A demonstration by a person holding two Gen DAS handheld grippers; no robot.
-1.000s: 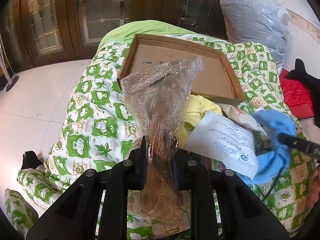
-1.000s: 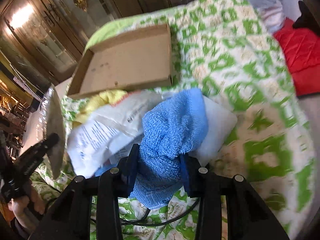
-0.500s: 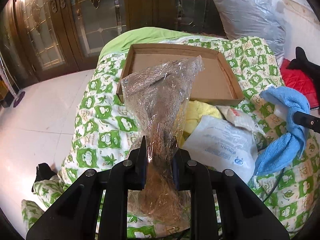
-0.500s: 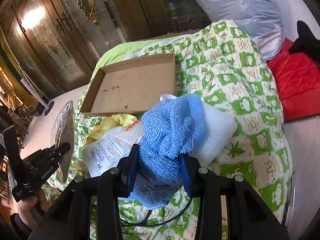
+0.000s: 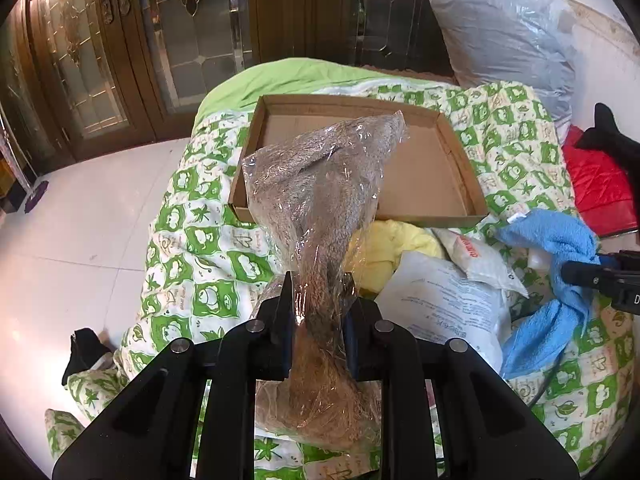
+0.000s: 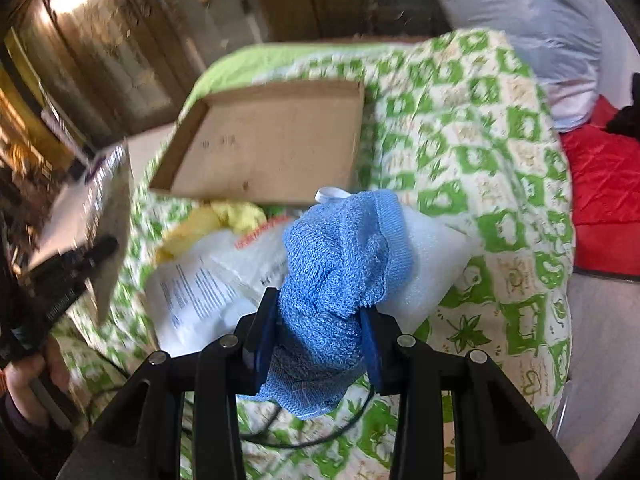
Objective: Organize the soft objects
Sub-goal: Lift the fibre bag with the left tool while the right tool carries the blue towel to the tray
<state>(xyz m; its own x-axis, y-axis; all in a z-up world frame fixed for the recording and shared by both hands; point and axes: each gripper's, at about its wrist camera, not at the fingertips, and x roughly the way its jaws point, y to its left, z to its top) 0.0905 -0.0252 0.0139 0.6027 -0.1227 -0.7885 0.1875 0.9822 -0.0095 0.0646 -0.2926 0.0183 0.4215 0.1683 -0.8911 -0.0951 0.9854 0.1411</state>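
Beyond both tools stands a wall of dark wooden doors (image 5: 132, 52) with leaded glass panes, and a pale tiled floor (image 5: 60, 248) spreads out to the left of the left hand-held gripper (image 5: 316, 312). Ahead of and under both grippers lies a bed covered by a green-and-white patterned quilt (image 5: 192, 240), with a plain lime-green sheet (image 5: 288, 76) at its far end. Far to the right of the left hand-held gripper, a large grey plastic-wrapped bundle (image 5: 504, 28) leans at the wall, and nearer on that side lies a red quilted fabric (image 5: 596, 184) with something black on it.

A shallow cardboard tray (image 5: 432, 184) sits on the quilt straight ahead of the left hand-held gripper; the part of its floor that shows is bare brown card. Just on the near side of the tray lies a heap: a yellow cloth (image 5: 392, 240), a white printed plastic bag (image 5: 444, 304), a smaller white packet with red lettering (image 5: 480, 256), and, seen from the right wrist, a white foam sheet (image 6: 432, 264) just right of the right hand-held gripper (image 6: 320, 340).

The left hand-held gripper is clamped tight on the grey-brown towel in clear plastic wrap (image 5: 324, 184), which stands up from its fingers in front of the tray. The right hand-held gripper is clamped on the bunched blue towel (image 6: 344, 256), held above the heap. A hand (image 6: 24, 376) grips the left tool's handle at the left edge of the blurred right-wrist view.
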